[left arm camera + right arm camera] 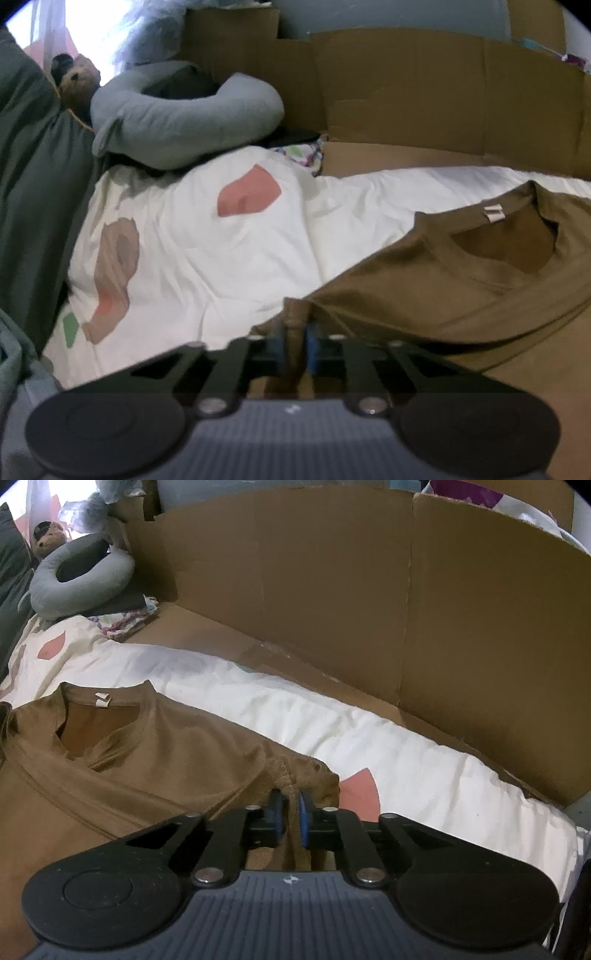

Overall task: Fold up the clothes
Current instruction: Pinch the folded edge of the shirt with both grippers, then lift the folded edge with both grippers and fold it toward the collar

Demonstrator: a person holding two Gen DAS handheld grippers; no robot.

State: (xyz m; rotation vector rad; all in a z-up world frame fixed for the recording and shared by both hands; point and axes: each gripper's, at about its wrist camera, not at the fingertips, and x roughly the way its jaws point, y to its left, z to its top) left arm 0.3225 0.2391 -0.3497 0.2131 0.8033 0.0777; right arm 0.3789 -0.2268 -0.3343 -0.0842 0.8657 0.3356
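A brown T-shirt [461, 288] lies front up on a white bed cover [229, 240], collar and neck label toward the cardboard. In the left wrist view my left gripper [294, 332] is shut on a pinched fold of the shirt's left shoulder or sleeve edge. In the right wrist view the same brown T-shirt [155, 738] spreads to the left, and my right gripper [290, 812] is shut on a bunched fold of its right sleeve edge, beside a pink patch on the cover.
Flattened cardboard [332, 602] stands as a wall behind the bed. A grey U-shaped pillow [177, 122], a small plush toy [75, 79] and a dark green cushion [33, 177] sit at the far left. A patterned cloth [125, 622] lies by the pillow.
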